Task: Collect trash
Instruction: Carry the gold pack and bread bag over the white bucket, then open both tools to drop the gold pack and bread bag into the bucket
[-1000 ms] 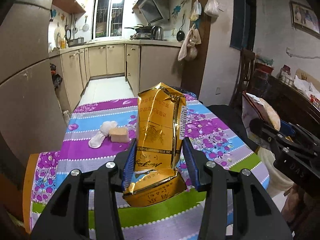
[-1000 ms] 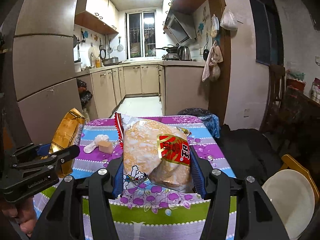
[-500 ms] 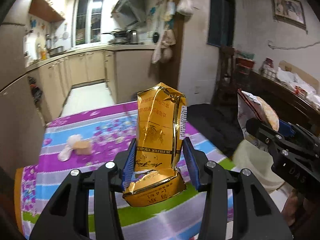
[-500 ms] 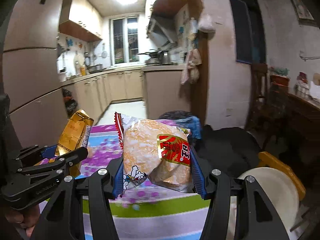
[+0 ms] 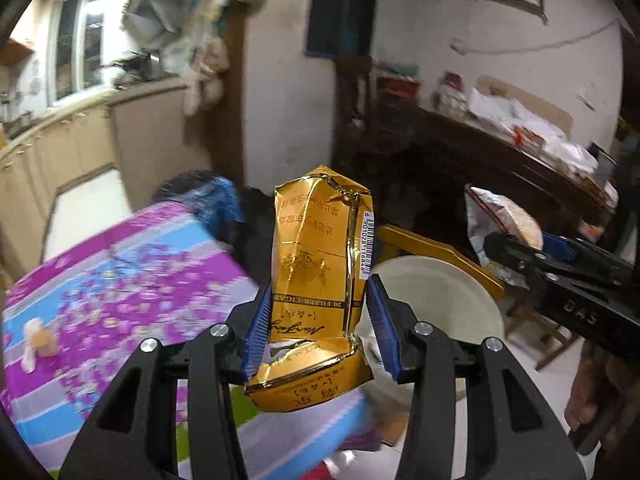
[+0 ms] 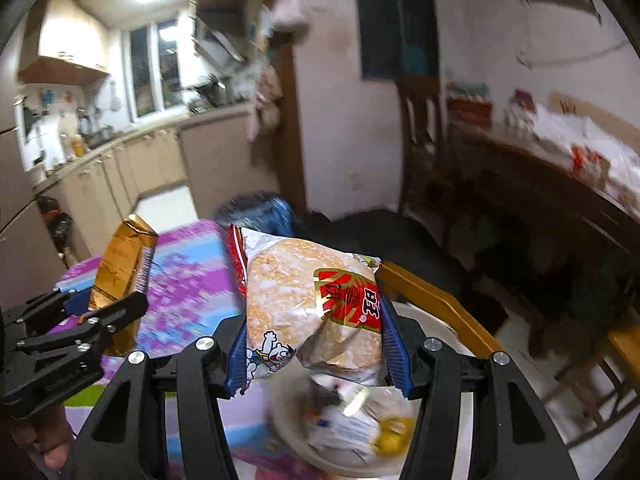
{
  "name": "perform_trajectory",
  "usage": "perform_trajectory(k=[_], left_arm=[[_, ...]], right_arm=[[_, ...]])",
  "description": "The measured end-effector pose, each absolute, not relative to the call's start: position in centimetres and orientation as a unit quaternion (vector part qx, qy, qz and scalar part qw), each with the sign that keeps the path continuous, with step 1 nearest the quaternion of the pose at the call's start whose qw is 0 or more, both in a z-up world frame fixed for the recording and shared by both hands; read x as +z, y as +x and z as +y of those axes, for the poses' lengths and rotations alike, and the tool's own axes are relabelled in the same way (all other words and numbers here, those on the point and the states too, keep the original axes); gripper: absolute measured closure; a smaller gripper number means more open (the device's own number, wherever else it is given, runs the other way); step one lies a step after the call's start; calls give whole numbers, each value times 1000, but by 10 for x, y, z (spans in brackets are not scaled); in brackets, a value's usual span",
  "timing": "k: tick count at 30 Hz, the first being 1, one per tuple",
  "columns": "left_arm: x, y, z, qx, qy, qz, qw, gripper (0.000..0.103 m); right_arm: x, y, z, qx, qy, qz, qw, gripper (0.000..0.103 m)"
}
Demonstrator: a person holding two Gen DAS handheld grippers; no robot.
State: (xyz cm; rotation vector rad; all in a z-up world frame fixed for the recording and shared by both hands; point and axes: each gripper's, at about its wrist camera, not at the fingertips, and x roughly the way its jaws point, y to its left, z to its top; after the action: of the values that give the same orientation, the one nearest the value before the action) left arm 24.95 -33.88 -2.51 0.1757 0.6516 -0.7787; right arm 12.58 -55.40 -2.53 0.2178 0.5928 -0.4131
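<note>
Left hand-held gripper (image 5: 318, 330) and right hand-held gripper (image 6: 314, 346), side by side, each clamp something.

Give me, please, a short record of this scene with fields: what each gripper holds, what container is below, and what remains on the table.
left gripper: shut on gold cigarette pack, pack upright and crumpled
right gripper: shut on rice cracker packet
container: white bin beside the table, below the right gripper, trash already inside
bin in left view: behind and right of the gold pack
table: purple and blue flowered cloth
remaining on table: small pale scrap near the left edge, blurred
picture quality: background motion-blurred in both views
</note>
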Motion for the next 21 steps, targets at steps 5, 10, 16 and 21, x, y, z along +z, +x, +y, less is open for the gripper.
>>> perform_trajectory(k=[5,10,16,21], left_arm=[[-46,252,-393,-409,116,357,832,58],[-76,253,-433,-424,138,405,799,58],[-95,251,-457,-422,153,420,789,58],[-98,253,-465,-416,154,423,790,58]], right_arm=[[-52,130,-619,-217,136,352,901,46],[-84,137,-661,-217,159,400,876,46],[-112,138,-673,-219,160,419,867,46],[-121,138,-665,-223,159,421,865,46]])
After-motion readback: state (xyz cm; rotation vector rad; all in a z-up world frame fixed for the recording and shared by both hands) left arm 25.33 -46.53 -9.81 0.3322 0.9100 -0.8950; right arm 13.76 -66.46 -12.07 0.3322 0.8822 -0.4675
